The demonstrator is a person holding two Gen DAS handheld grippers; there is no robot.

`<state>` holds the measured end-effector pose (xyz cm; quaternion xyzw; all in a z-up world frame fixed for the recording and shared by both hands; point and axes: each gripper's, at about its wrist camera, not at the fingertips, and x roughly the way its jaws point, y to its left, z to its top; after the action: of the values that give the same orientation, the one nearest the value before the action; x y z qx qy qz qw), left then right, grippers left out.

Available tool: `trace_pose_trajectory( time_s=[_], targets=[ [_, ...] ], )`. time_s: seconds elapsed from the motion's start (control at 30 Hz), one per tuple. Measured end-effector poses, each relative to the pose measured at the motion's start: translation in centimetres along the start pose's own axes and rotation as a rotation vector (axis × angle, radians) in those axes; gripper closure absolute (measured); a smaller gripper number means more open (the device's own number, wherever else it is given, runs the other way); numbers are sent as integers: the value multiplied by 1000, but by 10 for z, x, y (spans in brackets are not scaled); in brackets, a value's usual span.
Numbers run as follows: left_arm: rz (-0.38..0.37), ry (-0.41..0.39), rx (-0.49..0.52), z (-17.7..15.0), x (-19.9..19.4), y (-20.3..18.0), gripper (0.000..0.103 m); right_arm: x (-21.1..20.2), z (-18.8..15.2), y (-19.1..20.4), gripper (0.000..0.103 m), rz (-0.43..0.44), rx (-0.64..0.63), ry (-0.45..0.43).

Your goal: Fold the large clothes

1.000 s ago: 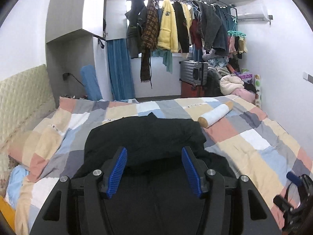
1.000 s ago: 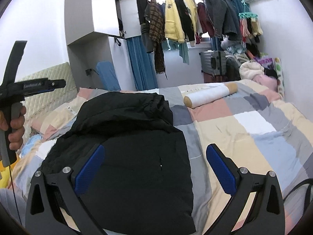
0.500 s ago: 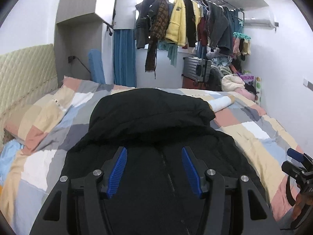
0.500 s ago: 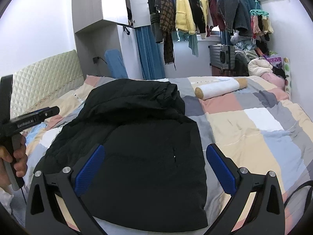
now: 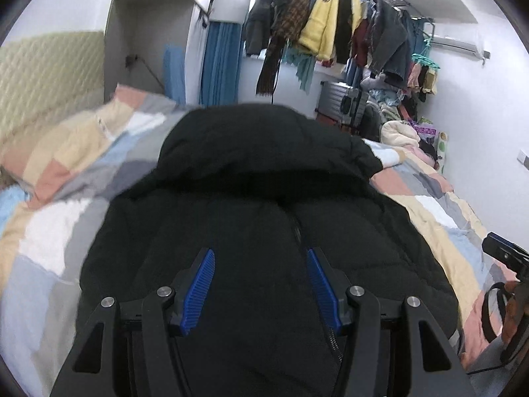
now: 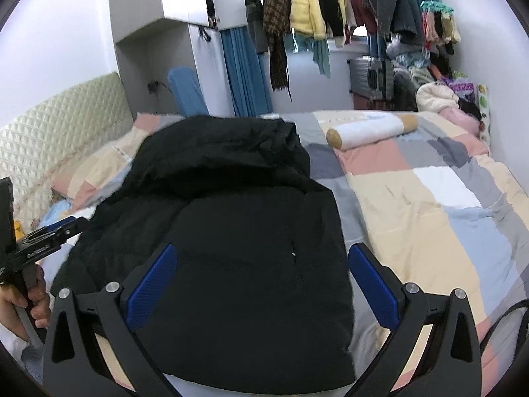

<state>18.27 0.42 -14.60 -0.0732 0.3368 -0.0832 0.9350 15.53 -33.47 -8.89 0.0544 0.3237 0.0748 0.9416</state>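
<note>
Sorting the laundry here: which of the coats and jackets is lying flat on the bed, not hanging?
The black puffer jacket. It lies spread on the patchwork quilt; the yellow jacket and the others hang from the rack.

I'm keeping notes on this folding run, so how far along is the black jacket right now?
Done: the black jacket lies on the patchwork quilt as a compact shape, no sleeves sticking out, hood on top. In hand: nothing; the left gripper and right gripper hang open above it. Left: probably grabbing the near hem and folding it over.
</note>
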Motion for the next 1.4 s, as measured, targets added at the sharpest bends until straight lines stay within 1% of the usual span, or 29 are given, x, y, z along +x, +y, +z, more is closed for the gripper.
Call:
trace_pose_trajectory(
  time_s=[0.07, 0.23, 0.3, 0.33, 0.4, 0.43, 0.5, 0.57, 0.63, 0.67, 0.7, 0.77, 0.83, 0.87, 0.9, 0.93, 1.0, 1.07, 1.13, 1.17, 1.2, 1.27, 1.33, 1.37, 1.4],
  targets=[
    [0, 16, -11, -1, 3, 3, 45, 10, 7, -14, 0, -3, 10, 49],
    [-7, 43, -54, 0, 7, 16, 45, 29, 19, -54, 0, 17, 128, 149],
    [-13, 58, -72, 2, 8, 21, 45, 39, 17, -69, 0, 24, 177, 196],
    [-15, 65, -79, 2, 9, 23, 45, 46, 14, -79, 0, 30, 210, 234],
    [-16, 80, -92, 2, 11, 29, 45, 58, 2, -100, 0, 55, 308, 299],
    [-17, 87, -98, 3, 12, 31, 45, 63, -5, -110, 2, 82, 363, 326],
    [-22, 109, -122, 4, 14, 39, 45, 70, -17, -123, 11, 123, 441, 371],
    [-24, 121, -153, 5, 15, 48, 45, 81, -32, -132, 24, 158, 515, 441],
    [-31, 135, -183, 8, 14, 59, 45, 88, -43, -135, 28, 184, 570, 490],
    [-27, 141, -191, 10, 12, 66, 45, 91, -45, -136, 28, 198, 583, 505],
    [-18, 146, -201, 11, 11, 73, 45, 96, -50, -133, 28, 232, 602, 531],
    [-9, 162, -223, 12, 9, 87, 45, 102, -56, -129, 28, 266, 618, 570],
    [-11, 182, -259, 12, 5, 106, 45, 109, -62, -126, 27, 279, 622, 611],
    [-9, 188, -305, 10, 1, 122, 45, 112, -66, -125, 24, 281, 624, 632],
    [-6, 184, -353, 7, -3, 136, 45, 114, -68, -125, 21, 274, 631, 644],
    [-1, 183, -387, 5, -5, 146, 45, 116, -70, -125, 18, 248, 633, 655],
    [12, 201, -471, -2, -9, 173, 45, 120, -74, -125, 15, 206, 626, 677],
    [20, 226, -526, -9, -7, 190, 45, 124, -79, -120, 12, 211, 618, 702],
    [6, 273, -569, -18, 0, 207, 45, 126, -79, -111, 9, 228, 586, 717],
    [-3, 301, -590, -23, 5, 213, 45, 128, -79, -105, 7, 255, 569, 725],
    [-6, 333, -616, -28, 12, 219, 45, 129, -79, -99, 6, 285, 560, 731],
    [1, 370, -631, -34, 20, 222, 45, 130, -74, -86, 6, 363, 534, 733],
    [-12, 402, -657, -39, 28, 225, 45, 123, -65, -74, 6, 431, 491, 701],
    [-8, 413, -671, -42, 31, 227, 45, 120, -61, -71, 6, 454, 481, 682],
    [11, 428, -687, -46, 33, 230, 45, 113, -55, -66, 6, 500, 470, 647]
  ],
)
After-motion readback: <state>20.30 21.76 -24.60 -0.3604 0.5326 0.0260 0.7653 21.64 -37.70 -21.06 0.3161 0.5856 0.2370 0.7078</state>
